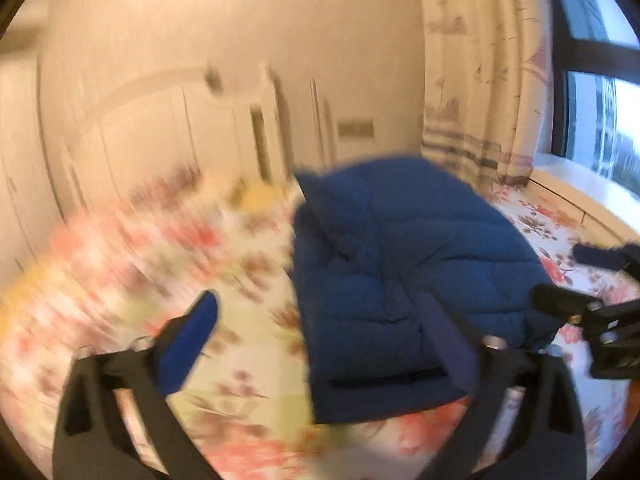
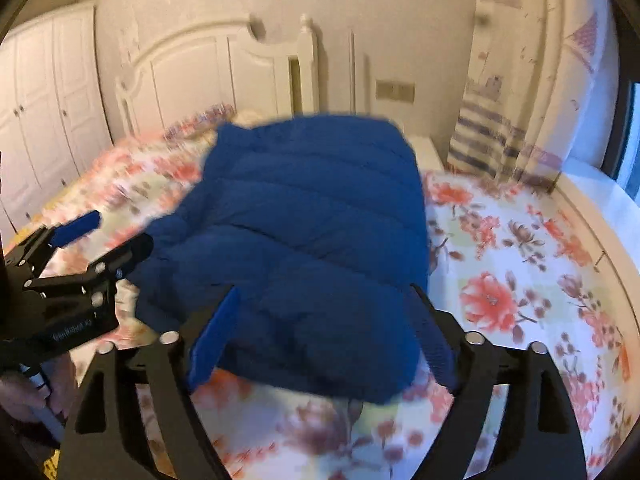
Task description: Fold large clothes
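I am holding my left gripper (image 1: 320, 320) at 9 o'clock, jaws spread wide and gripping nothing. The folded blue jacket (image 2: 312, 216) is lying centre on the floral bedsheet (image 2: 520, 280). My right gripper (image 2: 324, 332), jaws wide, is straddling its near edge at 6 o'clock.

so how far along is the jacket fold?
Done: the blue puffer jacket lies on the floral bedsheet as a compact, roughly rectangular bundle. In hand: nothing; the left gripper and right gripper both stand open, pads off the fabric. Left: maybe tidying the bulge on the bundle's left side in the right wrist view; otherwise it looks finished.
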`<state>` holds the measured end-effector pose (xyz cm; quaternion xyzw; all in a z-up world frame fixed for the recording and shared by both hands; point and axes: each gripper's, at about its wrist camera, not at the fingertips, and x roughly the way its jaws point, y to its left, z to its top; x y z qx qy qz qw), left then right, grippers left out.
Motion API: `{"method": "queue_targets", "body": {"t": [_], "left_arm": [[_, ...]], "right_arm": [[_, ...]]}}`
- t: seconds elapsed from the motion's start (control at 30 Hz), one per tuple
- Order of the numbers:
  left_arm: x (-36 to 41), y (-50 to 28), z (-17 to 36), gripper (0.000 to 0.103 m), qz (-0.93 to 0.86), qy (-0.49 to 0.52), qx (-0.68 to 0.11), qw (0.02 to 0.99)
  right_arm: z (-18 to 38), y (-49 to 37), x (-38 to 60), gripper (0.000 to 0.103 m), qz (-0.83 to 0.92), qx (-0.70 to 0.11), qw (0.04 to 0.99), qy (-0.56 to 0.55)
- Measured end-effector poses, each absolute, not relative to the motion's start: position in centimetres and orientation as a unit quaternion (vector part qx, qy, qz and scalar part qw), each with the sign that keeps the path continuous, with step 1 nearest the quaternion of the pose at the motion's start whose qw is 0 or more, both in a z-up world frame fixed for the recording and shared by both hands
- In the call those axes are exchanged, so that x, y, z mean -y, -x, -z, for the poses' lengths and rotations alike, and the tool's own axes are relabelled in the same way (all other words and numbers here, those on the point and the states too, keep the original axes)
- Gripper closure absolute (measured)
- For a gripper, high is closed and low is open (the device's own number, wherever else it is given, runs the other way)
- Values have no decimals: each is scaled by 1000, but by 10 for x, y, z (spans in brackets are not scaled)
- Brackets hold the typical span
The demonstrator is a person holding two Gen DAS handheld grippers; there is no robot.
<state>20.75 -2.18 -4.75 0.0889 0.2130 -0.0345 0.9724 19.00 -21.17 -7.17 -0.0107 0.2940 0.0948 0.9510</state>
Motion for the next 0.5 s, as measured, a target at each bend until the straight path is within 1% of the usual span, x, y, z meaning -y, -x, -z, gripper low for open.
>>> {"method": "queue_targets", "body": {"t": [0.07, 0.13, 0.2, 0.33, 0.5], "left_arm": [[28, -181, 30, 2, 19, -124, -175, 976], [34, -156, 10, 2, 10, -139, -160, 977], [34, -129, -11, 2, 5, -120, -146, 982], [32, -90, -36, 2, -17, -88, -125, 988], [30, -71, -50, 2, 38, -61, -145, 987]], "right_arm": [[50, -162, 218, 11, -86, -268, 960, 7], [31, -139, 224, 8, -73, -249, 966, 1], [15, -117, 230, 8, -61, -234, 970, -6], [-2, -89, 234, 8, -45, -226, 973, 7], [-6, -71, 231, 8, -44, -220, 974, 32]]}}
